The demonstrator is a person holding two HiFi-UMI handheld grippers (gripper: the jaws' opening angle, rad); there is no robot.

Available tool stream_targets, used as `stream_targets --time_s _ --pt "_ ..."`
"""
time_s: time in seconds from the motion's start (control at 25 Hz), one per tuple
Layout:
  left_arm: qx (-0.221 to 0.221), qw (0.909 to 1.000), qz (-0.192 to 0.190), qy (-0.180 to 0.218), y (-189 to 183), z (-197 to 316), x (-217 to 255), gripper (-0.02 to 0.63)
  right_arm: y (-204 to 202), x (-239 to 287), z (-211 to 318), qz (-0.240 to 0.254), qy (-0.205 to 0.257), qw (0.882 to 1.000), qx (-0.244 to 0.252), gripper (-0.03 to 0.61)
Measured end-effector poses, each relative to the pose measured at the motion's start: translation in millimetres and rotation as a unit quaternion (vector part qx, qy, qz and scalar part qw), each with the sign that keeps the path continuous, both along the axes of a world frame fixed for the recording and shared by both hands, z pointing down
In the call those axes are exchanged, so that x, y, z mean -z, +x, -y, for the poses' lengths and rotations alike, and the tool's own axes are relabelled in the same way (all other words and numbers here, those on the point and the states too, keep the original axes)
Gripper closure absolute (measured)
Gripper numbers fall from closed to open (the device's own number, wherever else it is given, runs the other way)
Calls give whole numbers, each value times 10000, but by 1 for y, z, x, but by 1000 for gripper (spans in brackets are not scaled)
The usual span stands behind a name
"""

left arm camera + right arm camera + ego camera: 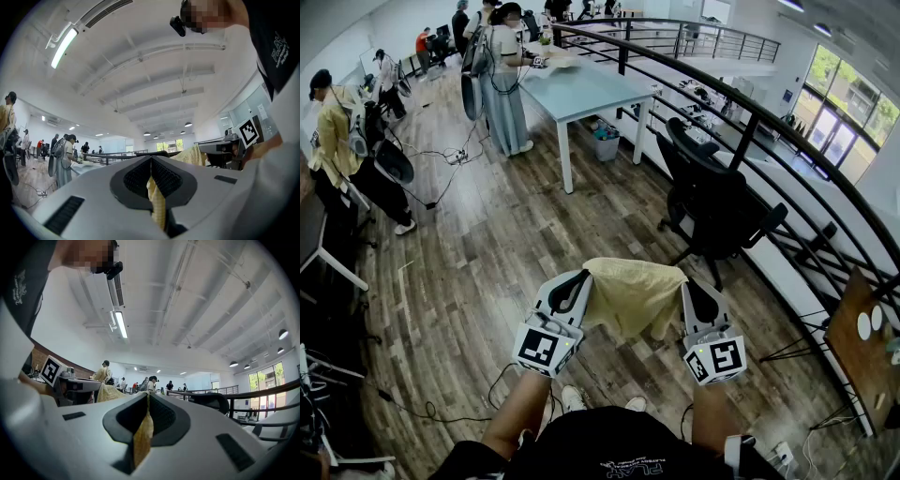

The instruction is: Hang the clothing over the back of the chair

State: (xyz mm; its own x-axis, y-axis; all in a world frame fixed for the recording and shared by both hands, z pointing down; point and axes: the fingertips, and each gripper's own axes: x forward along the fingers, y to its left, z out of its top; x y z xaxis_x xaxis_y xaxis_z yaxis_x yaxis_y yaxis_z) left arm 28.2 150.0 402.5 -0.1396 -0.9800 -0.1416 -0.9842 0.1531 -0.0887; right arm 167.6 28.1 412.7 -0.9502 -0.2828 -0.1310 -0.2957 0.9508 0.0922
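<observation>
Overhead, one pale yellow garment (633,295) hangs stretched between two tools above a wooden floor (487,262), one tool in each of the person's hands. The left gripper (575,289) is clamped on the garment's left edge and the right gripper (695,295) on its right edge; each gripper view shows one fold of yellow cloth pinched between closed jaws. One black chair (712,192) stands ahead to the right, apart from the garment and beside one curved railing (750,112), while one pale table (586,94) sits farther back, with several people (504,80) standing around the room.
</observation>
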Motion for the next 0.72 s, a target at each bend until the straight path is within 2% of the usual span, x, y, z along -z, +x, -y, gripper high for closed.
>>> stream_targets --time_s 0.52,0.72 --pt "-19 10000 16 -40 5 -5 0 597 7 7 -3 91 -57 9999 10 548" --pt "-5 10000 24 -48 2 -7 6 597 4 9 -5 217 -223 9995 80 548"
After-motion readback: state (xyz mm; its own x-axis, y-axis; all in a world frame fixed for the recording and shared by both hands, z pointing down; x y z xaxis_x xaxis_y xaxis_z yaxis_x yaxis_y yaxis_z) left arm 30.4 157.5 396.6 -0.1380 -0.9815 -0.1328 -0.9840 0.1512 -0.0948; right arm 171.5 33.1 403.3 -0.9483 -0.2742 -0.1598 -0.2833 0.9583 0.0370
